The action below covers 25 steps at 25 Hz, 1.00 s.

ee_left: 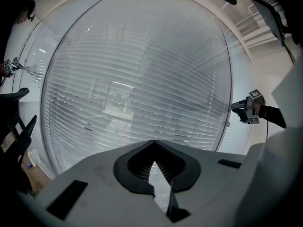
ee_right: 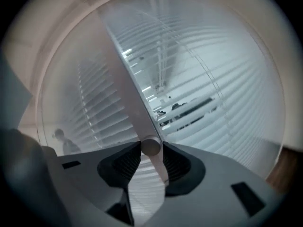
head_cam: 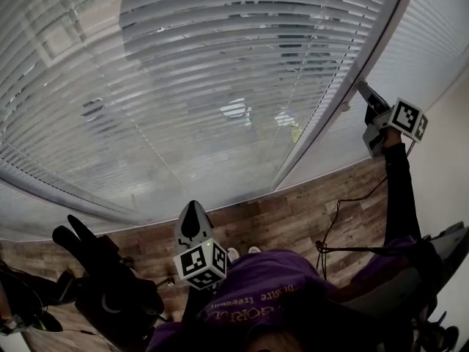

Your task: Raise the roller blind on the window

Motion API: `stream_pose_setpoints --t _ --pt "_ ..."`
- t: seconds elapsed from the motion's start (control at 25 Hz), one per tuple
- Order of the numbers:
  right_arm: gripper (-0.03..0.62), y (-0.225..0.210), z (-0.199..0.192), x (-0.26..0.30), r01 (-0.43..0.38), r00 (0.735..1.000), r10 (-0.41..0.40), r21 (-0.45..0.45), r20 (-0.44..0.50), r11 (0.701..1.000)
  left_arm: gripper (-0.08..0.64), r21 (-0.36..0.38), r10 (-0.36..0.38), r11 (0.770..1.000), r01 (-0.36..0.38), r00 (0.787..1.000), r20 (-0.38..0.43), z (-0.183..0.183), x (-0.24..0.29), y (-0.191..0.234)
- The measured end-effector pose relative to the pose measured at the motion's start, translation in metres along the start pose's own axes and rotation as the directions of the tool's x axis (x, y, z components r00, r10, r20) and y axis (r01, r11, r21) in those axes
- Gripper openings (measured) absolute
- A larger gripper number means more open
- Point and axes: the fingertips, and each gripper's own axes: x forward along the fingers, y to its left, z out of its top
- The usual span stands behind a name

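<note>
Slatted blind point(head_cam: 220, 86) hanging fully lowered over the window, its slats covering the glass down to the sill. The right gripper point(head_cam: 364, 92) is raised to the window frame's upright bar point(head_cam: 322, 116), its fingers pinching a pale control rod point(ee_right: 137, 112) near the rod's rounded end. The left gripper point(ee_left: 154, 143) hangs low and well apart from the blind, fingers pressed together on nothing. Likely hazards: the smooth round rod may slip or roll out of the pinch if pulled at an angle. A sideways tug may strain its upper attachment, which is out of view. Twisting it may only tilt the slats rather than lift them.
</note>
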Motion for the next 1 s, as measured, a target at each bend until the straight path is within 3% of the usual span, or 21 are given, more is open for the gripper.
stream_pose_setpoints --t 0.04,0.08,0.12,0.2,0.28,0.36,0.4,0.6,0.64,0.68,0.72,0.8,0.88,1.0 --pt "0.123 0.001 0.002 0.0 0.043 0.999 -0.044 -0.139 -0.005 0.989 0.0 -0.001 0.002 1.0 -0.002 1.0 0.0 0.0 0.0 0.001" --pt "0.123 0.001 0.003 0.0 0.087 0.996 -0.093 -0.282 -0.007 0.956 0.0 -0.003 0.003 1.0 -0.003 1.0 0.0 0.0 0.0 0.001" --pt "0.123 0.002 0.003 0.0 0.127 0.99 -0.142 -0.42 -0.004 0.899 0.0 -0.004 0.003 1.0 -0.003 1.0 0.0 0.0 0.0 0.001" --pt "0.123 0.007 0.002 0.002 0.189 0.973 -0.229 -0.654 0.024 0.733 0.0 -0.008 -0.001 1.0 0.001 1.0 -0.003 -0.001 0.001 0.0" --pt "0.123 0.011 -0.001 0.005 0.228 0.951 -0.302 -0.81 0.066 0.541 0.0 -0.009 -0.005 1.0 0.005 1.0 -0.003 -0.002 0.001 -0.002" --pt "0.123 0.013 -0.004 0.007 0.247 0.931 -0.347 -0.894 0.113 0.373 0.0 -0.011 -0.005 1.0 0.005 1.0 0.0 -0.002 0.001 -0.002" --pt "0.123 0.014 -0.004 0.007 0.251 0.925 -0.357 -0.916 0.132 0.313 0.0 -0.012 -0.005 1.0 0.005 1.0 0.0 -0.002 0.002 -0.002" --pt "0.122 0.011 -0.008 0.007 0.226 0.909 -0.374 -0.971 0.182 0.077 0.0 -0.013 -0.002 1.0 0.002 1.0 -0.001 -0.002 0.0 0.0" --pt "0.122 0.012 -0.008 0.008 0.221 0.906 -0.379 -0.974 0.189 0.043 0.0 -0.014 -0.002 1.0 0.002 1.0 0.0 -0.001 0.0 0.0" --pt "0.121 0.012 -0.008 0.008 0.218 0.903 -0.385 -0.976 0.191 0.028 0.0 -0.014 -0.002 1.0 0.002 1.0 0.0 -0.001 0.0 -0.001" --pt "0.121 0.011 -0.008 0.008 0.219 0.901 -0.392 -0.975 0.187 0.038 0.0 -0.012 -0.003 1.0 0.003 1.0 0.001 -0.001 0.0 -0.001" --pt "0.121 0.01 -0.007 0.008 0.228 0.902 -0.398 -0.967 0.168 0.11 0.0 -0.01 -0.004 1.0 0.004 1.0 0.002 0.0 -0.001 -0.003" --pt "0.121 0.009 -0.006 0.007 0.243 0.909 -0.391 -0.944 0.142 0.221 0.0 -0.01 -0.002 1.0 0.002 1.0 0.001 0.0 -0.002 -0.003" --pt "0.121 0.008 -0.003 0.006 0.255 0.925 -0.37 -0.865 0.089 0.431 0.0 -0.008 0.004 1.0 -0.004 1.0 0.006 0.002 -0.002 -0.001"
